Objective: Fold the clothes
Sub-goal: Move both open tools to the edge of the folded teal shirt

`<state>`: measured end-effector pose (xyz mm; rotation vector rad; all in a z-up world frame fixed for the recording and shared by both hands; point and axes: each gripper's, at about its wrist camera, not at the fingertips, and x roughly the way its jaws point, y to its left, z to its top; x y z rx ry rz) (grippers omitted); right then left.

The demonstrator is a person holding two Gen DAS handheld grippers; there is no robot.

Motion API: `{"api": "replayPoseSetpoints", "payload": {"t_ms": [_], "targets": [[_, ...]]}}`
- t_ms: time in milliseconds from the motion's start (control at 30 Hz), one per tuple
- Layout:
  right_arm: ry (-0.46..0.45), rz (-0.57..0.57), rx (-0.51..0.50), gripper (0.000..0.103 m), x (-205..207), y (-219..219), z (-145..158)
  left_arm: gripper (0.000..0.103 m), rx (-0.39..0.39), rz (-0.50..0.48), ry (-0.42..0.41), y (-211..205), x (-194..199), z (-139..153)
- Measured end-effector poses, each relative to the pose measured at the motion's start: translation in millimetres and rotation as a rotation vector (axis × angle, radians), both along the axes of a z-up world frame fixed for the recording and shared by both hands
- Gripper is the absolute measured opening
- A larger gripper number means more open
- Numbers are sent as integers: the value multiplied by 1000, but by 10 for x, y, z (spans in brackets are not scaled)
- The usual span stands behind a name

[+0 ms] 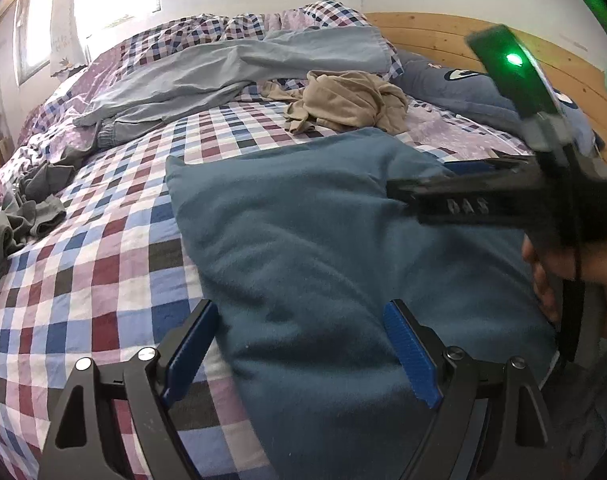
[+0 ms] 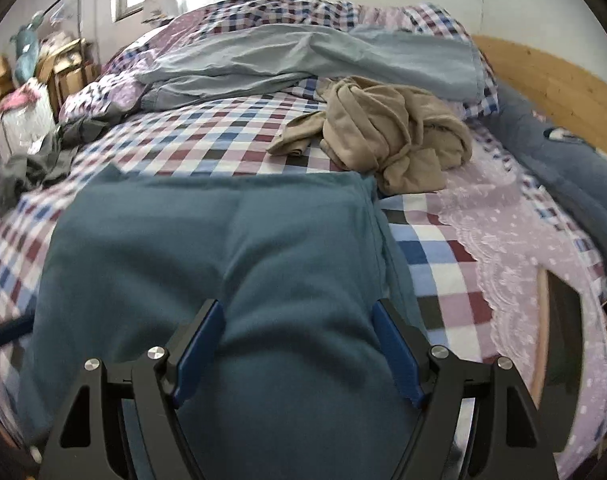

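A teal-blue fleece garment (image 1: 323,240) (image 2: 207,240) lies folded flat on the checked bed sheet (image 1: 103,260). My left gripper (image 1: 301,348) is open at its near left edge, with one pad over the sheet and the other over the cloth. My right gripper (image 2: 299,344) is open too, low over the garment with both pads above the fleece. In the left wrist view the right gripper (image 1: 417,178) reaches in from the right over the garment's far corner, held by a hand (image 1: 559,280). Neither gripper holds anything.
A crumpled beige garment (image 1: 351,100) (image 2: 391,132) and pale grey-blue trousers (image 1: 223,72) (image 2: 303,60) lie further up the bed. Dark grey clothes (image 1: 23,216) (image 2: 31,164) are heaped at the left edge. A blue pillow (image 1: 463,84) rests against the wooden headboard (image 1: 443,36).
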<state>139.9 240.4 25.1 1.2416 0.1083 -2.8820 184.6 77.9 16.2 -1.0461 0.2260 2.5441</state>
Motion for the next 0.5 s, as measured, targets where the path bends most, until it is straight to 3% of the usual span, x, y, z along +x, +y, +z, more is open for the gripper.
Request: {"api": "replayPoseSetpoints", "payload": {"t_ms": [167,500], "targets": [[6,14,6,80,326,33,-41,88,60,13,-59,-114,36,-11],[17,8,56,80,958,28,-49,88,84,18,-101,-173,240,-24]]}}
